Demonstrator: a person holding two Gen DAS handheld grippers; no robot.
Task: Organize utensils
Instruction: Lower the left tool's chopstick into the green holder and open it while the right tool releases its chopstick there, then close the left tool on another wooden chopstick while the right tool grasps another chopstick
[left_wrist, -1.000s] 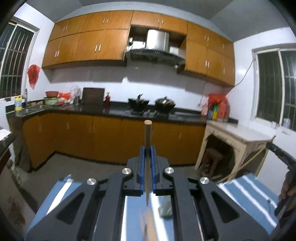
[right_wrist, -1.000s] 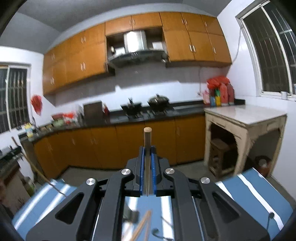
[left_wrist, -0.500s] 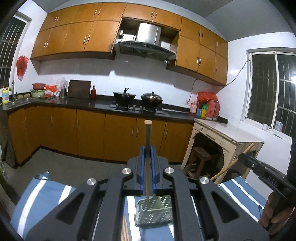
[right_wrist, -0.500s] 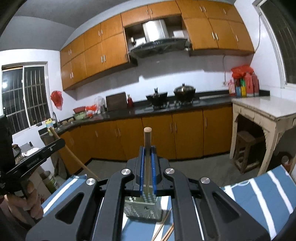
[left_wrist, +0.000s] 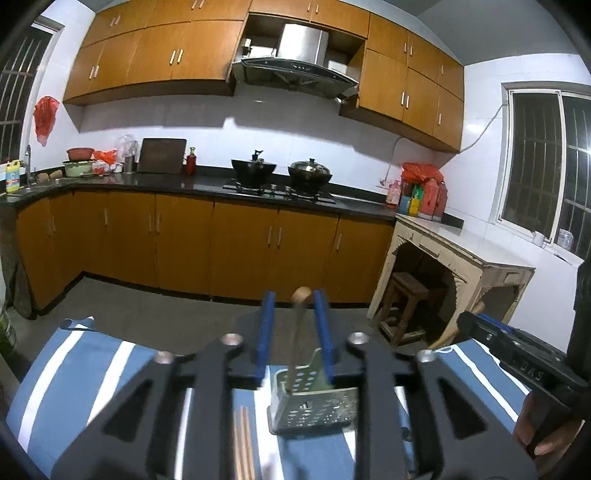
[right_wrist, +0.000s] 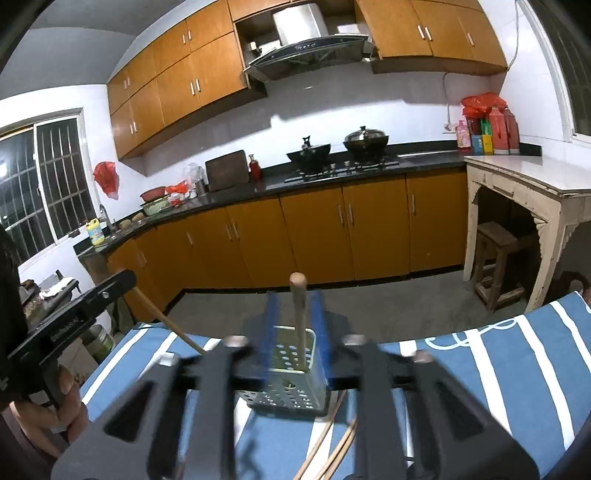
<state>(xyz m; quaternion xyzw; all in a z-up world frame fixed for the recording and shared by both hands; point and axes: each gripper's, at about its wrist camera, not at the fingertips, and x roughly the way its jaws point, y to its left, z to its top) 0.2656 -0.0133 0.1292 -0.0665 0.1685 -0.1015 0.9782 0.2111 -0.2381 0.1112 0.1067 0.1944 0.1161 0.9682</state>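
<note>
Orange kitchen cabinets (left_wrist: 236, 243) back a blue-and-white striped cloth (right_wrist: 498, 369) that holds a perforated metal holder (right_wrist: 291, 373), with bare cloth to its right. Both grippers' jaws have just been opening. Left gripper (left_wrist: 293, 334): a chopstick (left_wrist: 297, 332) stands loose between its parted pads, leaning slightly, tip in the holder. Right gripper (right_wrist: 295, 332): its chopstick (right_wrist: 300, 314) stands upright, likewise freed. No lettering is legible.
</note>
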